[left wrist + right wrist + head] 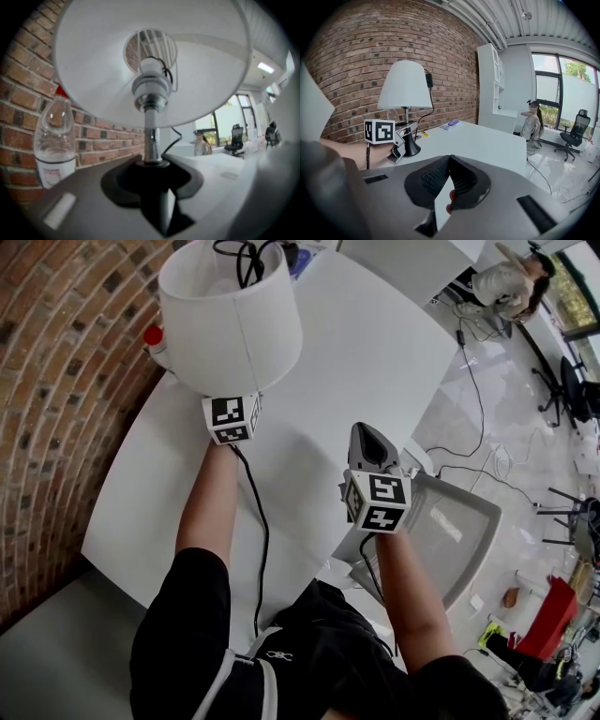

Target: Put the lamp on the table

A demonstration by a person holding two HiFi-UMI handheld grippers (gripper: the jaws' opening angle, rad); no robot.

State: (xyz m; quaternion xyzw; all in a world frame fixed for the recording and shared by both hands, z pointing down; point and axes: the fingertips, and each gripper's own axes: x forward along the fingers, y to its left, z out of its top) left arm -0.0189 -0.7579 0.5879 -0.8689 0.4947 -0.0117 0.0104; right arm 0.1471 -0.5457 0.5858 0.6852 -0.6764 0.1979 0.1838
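The lamp point(230, 320) has a white shade, a chrome stem point(151, 136) and a black cone foot point(411, 146). It stands upright on the white table point(356, 352) next to the brick wall. My left gripper point(234, 404) reaches in level under the shade, and its black jaws are shut on the stem just above the foot point(151, 161). The lamp's black cord point(262, 540) trails back over the table edge. My right gripper point(367, 435) hovers near the table's front edge, well right of the lamp. It is shut point(449, 159) with nothing between its tips.
A clear plastic bottle point(55, 140) with a red cap point(153, 336) stands beside the lamp against the brick wall. A grey mesh chair point(450, 531) sits under my right arm. A blue item point(453, 124) lies at the table's far end. A person point(532, 124) sits far off.
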